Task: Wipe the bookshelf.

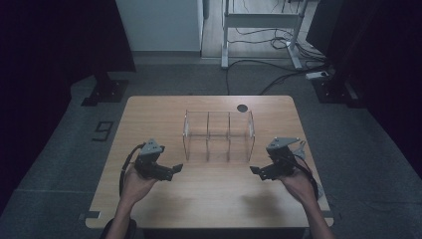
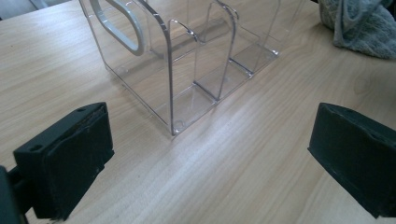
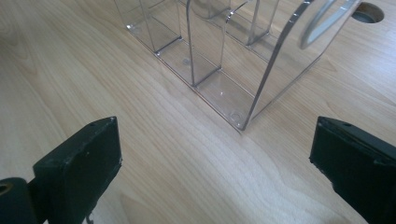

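Rack (image 1: 219, 134) stands mid-tabletop (image 1: 209, 199); our left gripper (image 1: 169, 172) and right gripper (image 1: 259, 172) flank it, jaws wide, empty.

In the left gripper view the clear rack (image 2: 187, 60) runs off the top edge, so its handle (image 2: 119, 23) and dividers are cut short. A grey cloth (image 2: 359, 23) at the tabletop's far right corner is clipped by the top and right edges. In the right gripper view the rack's tops are cropped too, and the table's hole (image 3: 367, 11) is cut by the top edge.
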Demonstrator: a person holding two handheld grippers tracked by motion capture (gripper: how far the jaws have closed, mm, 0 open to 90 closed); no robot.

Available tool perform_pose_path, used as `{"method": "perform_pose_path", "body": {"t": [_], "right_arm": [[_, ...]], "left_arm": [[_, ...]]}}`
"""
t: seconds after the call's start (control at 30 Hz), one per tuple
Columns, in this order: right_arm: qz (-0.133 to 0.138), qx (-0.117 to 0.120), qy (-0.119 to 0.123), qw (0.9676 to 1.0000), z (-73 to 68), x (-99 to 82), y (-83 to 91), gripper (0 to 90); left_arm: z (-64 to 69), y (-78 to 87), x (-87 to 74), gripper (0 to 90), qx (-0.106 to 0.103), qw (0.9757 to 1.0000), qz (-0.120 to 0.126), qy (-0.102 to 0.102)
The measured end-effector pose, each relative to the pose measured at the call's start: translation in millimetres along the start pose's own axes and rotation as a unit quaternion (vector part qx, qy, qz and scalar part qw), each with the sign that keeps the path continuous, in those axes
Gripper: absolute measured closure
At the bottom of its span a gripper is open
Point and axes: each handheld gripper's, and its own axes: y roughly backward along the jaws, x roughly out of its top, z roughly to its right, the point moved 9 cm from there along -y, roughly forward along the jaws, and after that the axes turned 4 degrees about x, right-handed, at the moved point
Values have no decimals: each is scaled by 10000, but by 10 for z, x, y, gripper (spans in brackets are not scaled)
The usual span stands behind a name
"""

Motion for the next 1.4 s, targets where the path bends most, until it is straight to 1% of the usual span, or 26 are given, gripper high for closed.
{"method": "perform_pose_path", "body": {"t": [0.17,0.3,0.4,0.5,0.6,0.63,0.7,0.77,0.83,0.9,1.0,1.1,1.13,1.2,1.27,1.4], "right_arm": [[75,-18,-13,10000,-21,-63,130,12],[85,-39,-31,10000,-30,-129,204,10],[111,-49,-64,9999,-42,-185,268,11],[136,-63,-41,9999,-61,-240,321,12],[143,-15,-95,9999,-81,-311,346,14],[137,-33,-111,9998,-80,-337,343,14],[114,-47,-134,9998,-73,-387,328,13],[122,-27,-153,9998,-68,-433,298,13],[137,-17,-169,9998,-67,-474,263,12],[88,38,-175,9998,-74,-529,213,9],[-15,39,-125,9999,-74,-613,118,6],[-95,79,-133,9998,-76,-689,25,2],[-148,101,-177,9997,-83,-717,-5,0],[-271,92,-173,9994,-79,-777,-68,0],[-374,124,-211,9990,-79,-827,-115,0],[-504,153,-199,9984,-79,-893,-180,0]], "left_arm": [[42,105,-42,0,36,9999,107,-70],[67,170,-103,0,67,9998,125,-120],[79,195,-150,0,133,9997,105,-177],[101,220,-219,0,168,9995,126,-215],[106,212,-308,0,266,9992,95,-276],[104,201,-342,0,294,9991,66,-297],[93,177,-403,0,368,9988,38,-309],[88,150,-465,0,361,9989,-24,-286],[77,124,-513,0,407,9988,-45,-272],[74,104,-552,0,407,9989,-60,-233],[80,76,-602,0,406,9989,-93,-225],[83,33,-656,0,404,9988,-153,-219],[82,16,-674,0,408,9988,-181,-220],[81,-15,-712,0,408,9986,-249,-229],[82,-42,-744,0,404,9985,-306,-227],[96,-105,-813,0,356,9982,-433,-226]]}}
